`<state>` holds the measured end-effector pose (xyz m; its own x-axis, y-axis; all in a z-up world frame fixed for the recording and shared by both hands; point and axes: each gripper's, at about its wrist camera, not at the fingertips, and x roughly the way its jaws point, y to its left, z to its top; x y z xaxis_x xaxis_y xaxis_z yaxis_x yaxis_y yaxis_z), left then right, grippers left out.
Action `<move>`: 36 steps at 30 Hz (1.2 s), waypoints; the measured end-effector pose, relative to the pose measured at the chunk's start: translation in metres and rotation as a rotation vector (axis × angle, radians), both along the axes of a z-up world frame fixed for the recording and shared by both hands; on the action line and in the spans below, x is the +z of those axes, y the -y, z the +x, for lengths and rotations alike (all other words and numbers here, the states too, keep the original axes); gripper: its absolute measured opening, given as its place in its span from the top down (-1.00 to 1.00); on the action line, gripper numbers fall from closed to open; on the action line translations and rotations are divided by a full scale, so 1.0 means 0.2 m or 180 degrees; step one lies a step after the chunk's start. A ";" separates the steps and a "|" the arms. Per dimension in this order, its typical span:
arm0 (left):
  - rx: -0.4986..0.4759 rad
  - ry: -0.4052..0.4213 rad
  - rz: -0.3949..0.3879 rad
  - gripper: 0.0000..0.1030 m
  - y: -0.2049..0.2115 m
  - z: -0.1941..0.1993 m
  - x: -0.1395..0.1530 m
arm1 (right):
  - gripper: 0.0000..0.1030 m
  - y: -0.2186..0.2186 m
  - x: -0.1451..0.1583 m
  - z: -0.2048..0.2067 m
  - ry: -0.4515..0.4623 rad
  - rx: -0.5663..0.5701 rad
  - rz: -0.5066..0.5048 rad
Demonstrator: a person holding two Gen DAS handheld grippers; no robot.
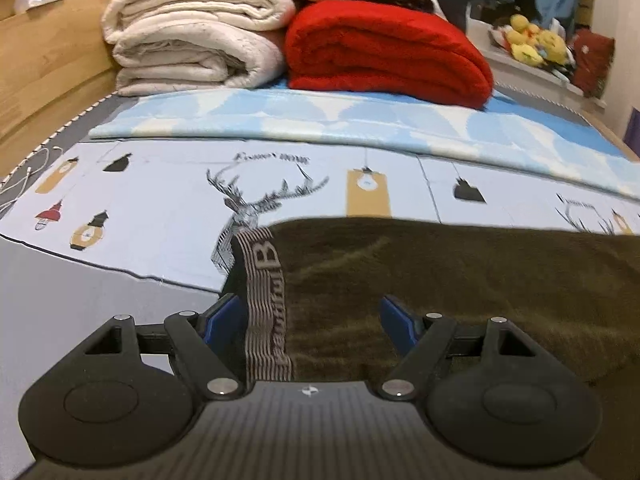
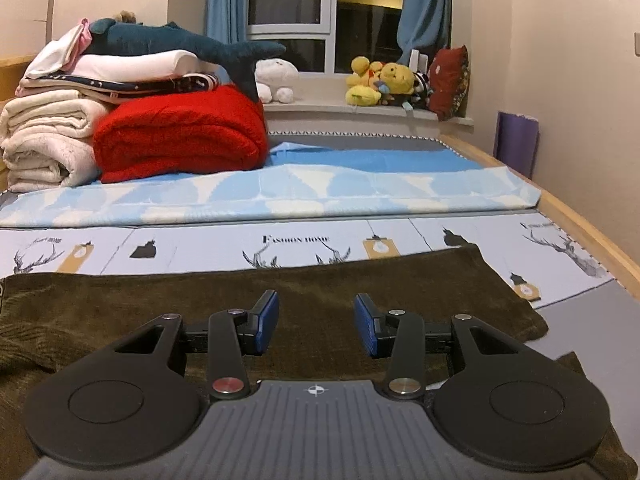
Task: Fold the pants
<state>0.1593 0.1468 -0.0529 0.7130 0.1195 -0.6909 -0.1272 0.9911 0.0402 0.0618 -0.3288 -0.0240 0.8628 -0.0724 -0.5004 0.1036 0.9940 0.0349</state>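
Pants (image 2: 280,292), apparently one; two tongs (image 1: 312,316) (image 2: 316,324)

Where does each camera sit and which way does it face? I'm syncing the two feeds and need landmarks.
Left wrist: rides the left claw, angled down at the waistband end of the brown pants; only its open blue pads and black linkage show.
Right wrist: rides the right claw, aimed up the bed over the pants toward the window; its pads stand apart, holding nothing.
Shared: the pants, red blanket, cream blanket stack, printed sheet.
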 end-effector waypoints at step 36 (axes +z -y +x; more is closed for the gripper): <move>-0.1182 -0.0417 -0.0009 0.88 -0.08 0.85 -0.42 | 0.01 -0.02 -0.13 0.17 -0.0591 0.0350 -0.0087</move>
<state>0.3284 0.1638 -0.1372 0.6130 -0.1320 -0.7789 0.2463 0.9688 0.0296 0.0957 -0.3239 -0.0509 0.7593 0.0015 -0.6507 -0.0034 1.0000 -0.0018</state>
